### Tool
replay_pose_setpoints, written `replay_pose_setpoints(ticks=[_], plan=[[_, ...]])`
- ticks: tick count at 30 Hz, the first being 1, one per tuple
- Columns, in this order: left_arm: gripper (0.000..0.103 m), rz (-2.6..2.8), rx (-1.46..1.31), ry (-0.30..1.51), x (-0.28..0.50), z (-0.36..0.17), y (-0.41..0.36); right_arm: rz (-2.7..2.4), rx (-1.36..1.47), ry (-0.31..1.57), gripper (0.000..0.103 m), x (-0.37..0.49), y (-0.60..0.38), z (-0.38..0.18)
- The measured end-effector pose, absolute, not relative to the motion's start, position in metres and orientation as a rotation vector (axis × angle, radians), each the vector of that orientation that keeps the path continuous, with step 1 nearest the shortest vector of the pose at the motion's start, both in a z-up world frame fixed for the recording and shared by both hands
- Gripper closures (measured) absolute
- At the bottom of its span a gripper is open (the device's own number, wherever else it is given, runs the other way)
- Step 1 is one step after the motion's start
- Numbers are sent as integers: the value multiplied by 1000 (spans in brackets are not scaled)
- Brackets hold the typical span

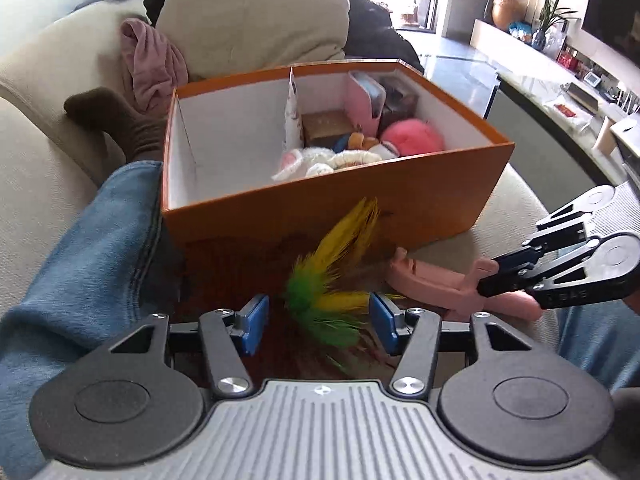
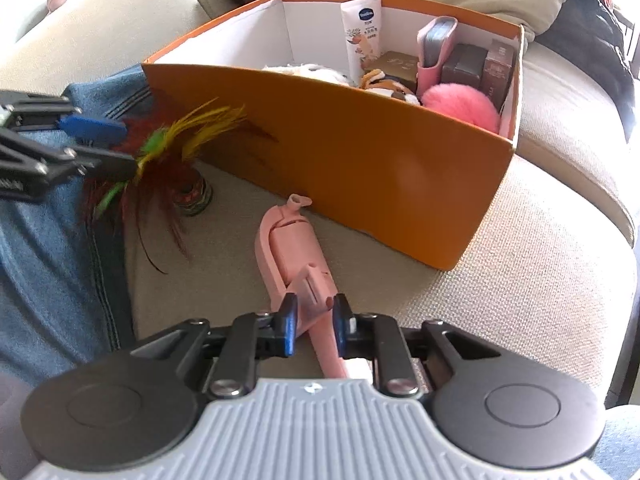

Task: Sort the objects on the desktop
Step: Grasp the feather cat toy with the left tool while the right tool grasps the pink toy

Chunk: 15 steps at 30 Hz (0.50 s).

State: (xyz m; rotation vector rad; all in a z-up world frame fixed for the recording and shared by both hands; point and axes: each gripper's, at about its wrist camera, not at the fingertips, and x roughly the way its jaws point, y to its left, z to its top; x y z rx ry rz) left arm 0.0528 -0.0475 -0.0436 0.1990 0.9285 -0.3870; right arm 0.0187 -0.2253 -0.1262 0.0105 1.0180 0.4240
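An orange box (image 1: 280, 216) (image 2: 360, 152) with a white divider stands on the sofa seat; its right part holds plush toys, a pink pompom (image 1: 412, 136) (image 2: 460, 106) and small boxes. A feather shuttlecock (image 1: 332, 280) (image 2: 176, 152) stands before the box's near wall. My left gripper (image 1: 318, 322) (image 2: 120, 146) is open, its blue pads on either side of the feathers. A pink folding tool (image 1: 444, 284) (image 2: 292, 252) lies on the cushion. My right gripper (image 2: 314, 328) (image 1: 504, 276) is shut on its handle end.
A person's jeans leg (image 1: 80, 280) and brown sock (image 1: 120, 120) lie left of the box. Cushions (image 1: 256, 12) and a pink cloth (image 1: 148, 60) sit behind it. The sofa seat edge (image 2: 624, 240) drops off at right. A TV bench (image 1: 560, 72) stands far right.
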Motion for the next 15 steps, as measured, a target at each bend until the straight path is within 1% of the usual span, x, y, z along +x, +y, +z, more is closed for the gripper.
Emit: replay_pose_setpoints(ticks=[5,7,8,9,10,11,12,15], plan=[[39,-310,244,934,69,-65,-58,433,112,1025,87,21,-232,-130],[51,-277,264,931,72,-70,-59,438,147,1027,90,20,-234,-130],[64,-262,269,928,73,-71,-59,443,160,1029,91,18,-234,-129],[72,-252,268,922,74,-71,-57,449,172,1030,93,17,-234,-128],[77,-248,256,917,75,-70,-54,454,178,1030,94,16,-232,-126],[88,-251,238,921,75,-69,-52,458,178,1029,95,14,-230,-124],[96,-256,215,925,76,-67,-49,457,175,1026,96,12,-228,-122],[101,-275,160,923,76,-63,-42,449,182,1011,97,8,-225,-113]])
